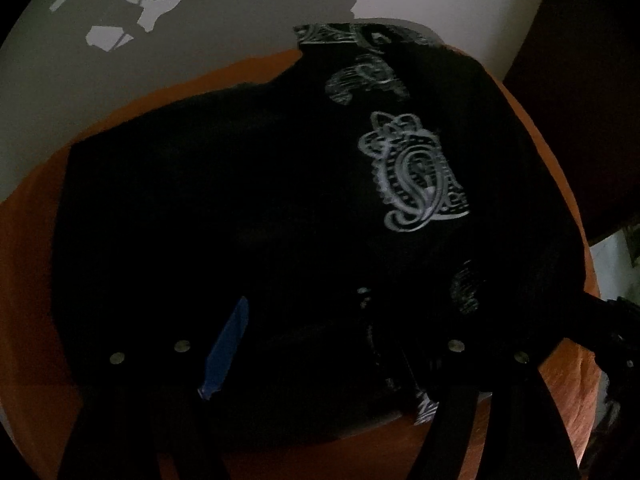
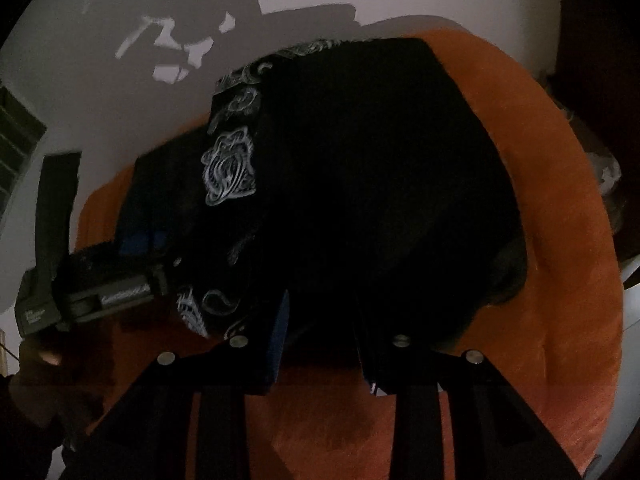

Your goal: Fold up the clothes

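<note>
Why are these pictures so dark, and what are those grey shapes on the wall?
Both views are dim and bulged by the fisheye lens. Left wrist view: the black garment loses its folds in darkness; only the pale paisley print shows. Right wrist view: the grey shapes are shadows on the wall; edges look slightly blurred.

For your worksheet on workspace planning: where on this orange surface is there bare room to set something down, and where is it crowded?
Free: the orange cover right of the black paisley-print garment, and the near strip below its hem. Crowded: the middle, under the garment, and its left edge, where the left hand-held gripper sits.
</note>
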`<action>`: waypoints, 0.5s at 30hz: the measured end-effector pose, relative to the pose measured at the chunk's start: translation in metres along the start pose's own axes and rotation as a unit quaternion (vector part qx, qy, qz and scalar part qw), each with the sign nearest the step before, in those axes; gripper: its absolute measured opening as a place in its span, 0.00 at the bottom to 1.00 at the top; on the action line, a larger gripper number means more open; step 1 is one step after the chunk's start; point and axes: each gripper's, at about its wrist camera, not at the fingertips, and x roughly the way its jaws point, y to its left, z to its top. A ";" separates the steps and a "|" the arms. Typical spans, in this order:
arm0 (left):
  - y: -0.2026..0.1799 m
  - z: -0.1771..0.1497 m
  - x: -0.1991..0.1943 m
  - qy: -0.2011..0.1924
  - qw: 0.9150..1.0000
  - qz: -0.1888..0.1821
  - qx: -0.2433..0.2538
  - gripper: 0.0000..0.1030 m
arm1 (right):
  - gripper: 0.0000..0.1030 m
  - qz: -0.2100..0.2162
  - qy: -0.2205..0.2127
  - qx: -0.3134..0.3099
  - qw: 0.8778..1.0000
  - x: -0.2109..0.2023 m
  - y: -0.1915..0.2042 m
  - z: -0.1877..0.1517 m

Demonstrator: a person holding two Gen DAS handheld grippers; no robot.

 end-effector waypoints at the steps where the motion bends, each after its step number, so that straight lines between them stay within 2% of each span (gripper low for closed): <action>1: 0.002 0.002 -0.001 0.003 1.000 0.007 -0.007 0.72 | 0.30 0.010 0.008 0.006 1.000 0.010 0.001 0.009; 2: 0.004 0.005 -0.003 0.006 1.000 0.013 -0.016 0.71 | 0.30 0.029 0.024 0.010 0.999 0.018 0.006 0.014; 4: 0.002 0.011 -0.016 -0.001 0.999 -0.012 -0.029 0.70 | 0.30 0.075 0.054 0.018 0.996 0.030 0.016 0.014; 6: -0.011 0.022 -0.033 -0.019 0.999 -0.040 -0.023 0.70 | 0.30 0.114 0.028 0.024 0.993 0.015 0.018 0.008; 8: -0.029 0.025 -0.044 -0.034 0.997 -0.069 -0.009 0.71 | 0.30 0.093 -0.004 0.041 0.995 -0.006 0.004 0.004; 11: -0.062 0.033 -0.036 -0.033 0.994 -0.100 0.017 0.71 | 0.30 0.051 -0.046 0.076 0.995 -0.033 -0.027 0.001; 13: -0.079 0.039 -0.013 -0.017 0.994 -0.106 0.027 0.71 | 0.30 0.029 -0.060 0.113 0.991 -0.037 -0.060 0.006; 15: -0.091 0.037 0.008 -0.011 0.996 -0.080 0.048 0.71 | 0.30 0.019 -0.067 0.141 0.988 -0.037 -0.095 0.016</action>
